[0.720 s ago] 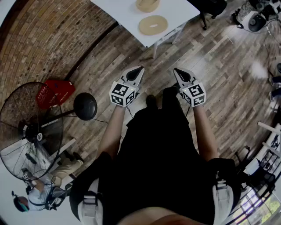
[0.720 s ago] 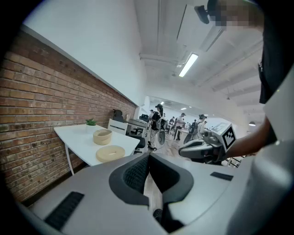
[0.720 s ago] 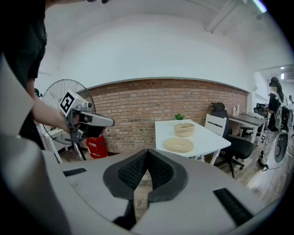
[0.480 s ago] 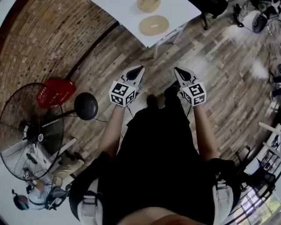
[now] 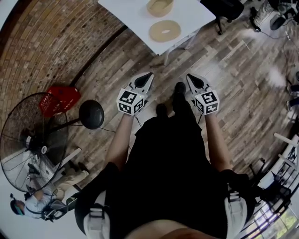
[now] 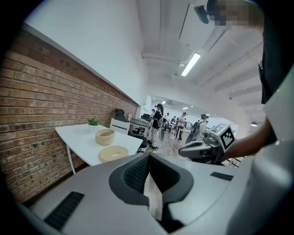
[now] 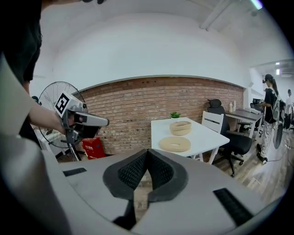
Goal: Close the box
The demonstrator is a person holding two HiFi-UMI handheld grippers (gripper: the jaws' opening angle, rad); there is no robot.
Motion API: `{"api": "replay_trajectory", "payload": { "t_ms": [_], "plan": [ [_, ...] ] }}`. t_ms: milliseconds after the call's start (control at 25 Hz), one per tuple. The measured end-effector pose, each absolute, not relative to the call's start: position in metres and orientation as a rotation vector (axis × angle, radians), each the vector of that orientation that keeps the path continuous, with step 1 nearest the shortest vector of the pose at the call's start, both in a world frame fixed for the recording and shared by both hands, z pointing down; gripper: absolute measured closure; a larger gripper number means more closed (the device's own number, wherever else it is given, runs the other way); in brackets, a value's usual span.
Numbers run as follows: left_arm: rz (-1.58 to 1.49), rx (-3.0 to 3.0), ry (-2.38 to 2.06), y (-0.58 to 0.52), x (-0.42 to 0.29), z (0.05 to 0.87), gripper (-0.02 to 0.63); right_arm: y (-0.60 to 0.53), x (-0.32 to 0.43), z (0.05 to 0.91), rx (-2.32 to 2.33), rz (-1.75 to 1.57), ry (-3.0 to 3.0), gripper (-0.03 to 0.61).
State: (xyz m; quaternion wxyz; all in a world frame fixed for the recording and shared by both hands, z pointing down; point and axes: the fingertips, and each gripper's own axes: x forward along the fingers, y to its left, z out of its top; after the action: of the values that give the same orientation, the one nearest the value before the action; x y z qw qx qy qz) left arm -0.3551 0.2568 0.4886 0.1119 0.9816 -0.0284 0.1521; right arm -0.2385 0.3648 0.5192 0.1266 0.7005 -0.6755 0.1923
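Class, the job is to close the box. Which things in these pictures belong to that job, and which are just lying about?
For the job: round tan box; flat lid beside it on the white table; left gripper and right gripper, both shut and empty.

Lying about: standing fan; red basket; office chair; small plant.

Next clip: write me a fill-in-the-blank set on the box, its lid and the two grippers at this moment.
1. The flat round tan lid lies ____ the round tan box on the white table, not on top of it.
2. The jaws of the left gripper and the right gripper are both ____, with nothing between them.
3. Next to the red plastic basket on the wooden floor stands a large black ____.

Missing words: beside; shut; fan
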Motion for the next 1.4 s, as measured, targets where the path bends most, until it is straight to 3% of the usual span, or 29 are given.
{"api": "replay_trajectory", "payload": {
  "t_ms": [1400],
  "plan": [
    [0.508, 2.762, -0.418, 0.154, -0.235, 0.494, 0.594, 0.248, -0.075, 0.533, 1.858, 0.669, -2.102, 0.581]
  ]
}}
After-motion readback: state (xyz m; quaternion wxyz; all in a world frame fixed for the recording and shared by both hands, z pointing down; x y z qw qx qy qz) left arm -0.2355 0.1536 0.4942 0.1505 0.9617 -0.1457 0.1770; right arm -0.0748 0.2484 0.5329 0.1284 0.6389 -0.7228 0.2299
